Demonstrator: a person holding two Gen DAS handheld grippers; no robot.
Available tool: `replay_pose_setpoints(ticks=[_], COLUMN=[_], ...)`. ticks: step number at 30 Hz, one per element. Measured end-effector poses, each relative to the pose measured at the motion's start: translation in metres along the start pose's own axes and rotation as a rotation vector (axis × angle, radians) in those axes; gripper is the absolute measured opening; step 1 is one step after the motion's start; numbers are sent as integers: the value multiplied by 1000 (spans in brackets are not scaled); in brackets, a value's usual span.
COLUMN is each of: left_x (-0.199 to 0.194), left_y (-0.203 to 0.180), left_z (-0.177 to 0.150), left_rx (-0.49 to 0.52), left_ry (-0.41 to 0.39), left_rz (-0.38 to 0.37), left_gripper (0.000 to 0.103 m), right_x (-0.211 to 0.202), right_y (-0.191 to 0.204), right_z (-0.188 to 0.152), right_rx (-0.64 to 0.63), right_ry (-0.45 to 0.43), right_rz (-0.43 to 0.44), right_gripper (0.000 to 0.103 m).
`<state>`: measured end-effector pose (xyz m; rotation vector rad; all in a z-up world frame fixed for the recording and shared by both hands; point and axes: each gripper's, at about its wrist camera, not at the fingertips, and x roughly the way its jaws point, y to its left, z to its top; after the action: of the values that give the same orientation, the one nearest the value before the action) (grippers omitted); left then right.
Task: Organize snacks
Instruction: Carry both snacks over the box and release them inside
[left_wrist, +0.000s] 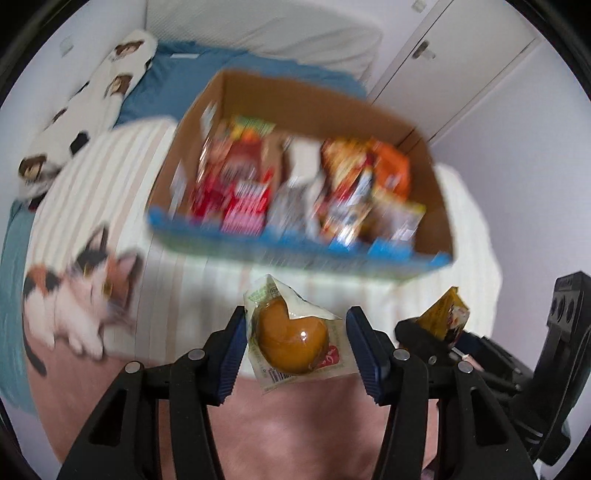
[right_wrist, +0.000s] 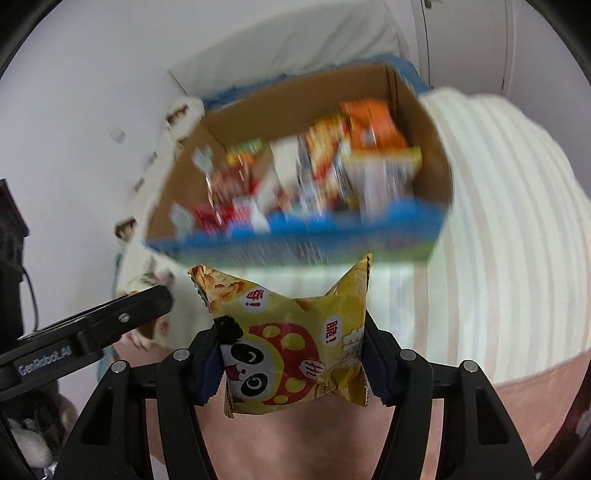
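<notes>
My left gripper (left_wrist: 297, 319) is shut on a clear packet with a round brown bun (left_wrist: 291, 339), its blue pads pressing both sides. My right gripper (right_wrist: 291, 325) is shut on a yellow snack bag with a panda print (right_wrist: 295, 347). That bag's corner (left_wrist: 447, 314) also shows at the right of the left wrist view. Both packets hang in the air just short of an open cardboard box (left_wrist: 303, 99) with a blue front edge. The box (right_wrist: 280, 110) holds several blurred snack packs in red, orange and white.
The box sits on a cream striped blanket (left_wrist: 110, 177) over a bed with a blue sheet (left_wrist: 155, 88). A cat-print cushion (left_wrist: 85, 295) lies at the left, a long cat-print pillow (left_wrist: 110, 81) by the wall. White wardrobe doors (left_wrist: 461, 74) stand behind.
</notes>
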<state>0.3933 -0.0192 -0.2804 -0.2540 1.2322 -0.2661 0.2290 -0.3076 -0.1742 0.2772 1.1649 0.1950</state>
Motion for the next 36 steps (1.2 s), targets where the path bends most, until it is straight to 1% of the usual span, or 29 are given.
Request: replay_pose_setpoints(ticks=[2,3,5,6,8,9,11,13,15,17,20,22,24,27,29,31,32,33,34,35,36], left_x=[-7,-8,-7,-4,4,13,30,52,76,95,119,132,143,154,158,162,162,164,165,165,166], left_y=[-5,-7,-8,-10,-10,-7,0,7,14,19,23,25,28,31,33,35,35,37,40,41,41], left_z=[30,45,71,86,122,141,170,199,224,238,255,260,265,272,273,274,272,272,270,270,269], left_rx=[5,11,14,24,41,44,42,42,38,32,39,53,53,56,53,60,56,45,29,23,19], left_ry=[-11,-16,-18,-13,-12,-1,26,73,120,157,211,239,268,289,301,307,320,337,347,346,344], left_rz=[-23,-27,-35,-33,-1,13,34,48,60,66,83,104,109,121,127,141,143,140,141,148,160], left_gripper=[51,51,51,51,51,51,51,51,51,51,52,52,52,54,52,52,52,53,54,65,82], right_x=[-12,-12,-13,-6,5,9,29,50,71,98,127,144,157,174,186,194,199,204,205,205,205], right_y=[3,7,10,16,18,18,17,15,14,13,10,8,6,6,7,3,2,2,2,3,4], right_z=[31,41,73,87,123,135,170,198,217,237,255,262,268,275,277,275,274,273,271,270,268], right_rx=[-8,-14,-22,-29,-38,-39,-49,-54,-57,-71,-83,-87,-83,-83,-78,-58,-57,-59,-66,-72,-83], right_ry=[-33,-40,-53,-51,-50,-44,-26,3,36,74,125,155,181,206,242,273,286,305,314,314,319], right_rz=[15,16,20,19,10,6,-20,-50,-67,-96,-121,-130,-129,-131,-127,-125,-132,-143,-159,-173,-189], right_gripper=[65,65,65,65,65,65,65,65,65,65,65,65,65,65,67,77,92,100,100,100,100])
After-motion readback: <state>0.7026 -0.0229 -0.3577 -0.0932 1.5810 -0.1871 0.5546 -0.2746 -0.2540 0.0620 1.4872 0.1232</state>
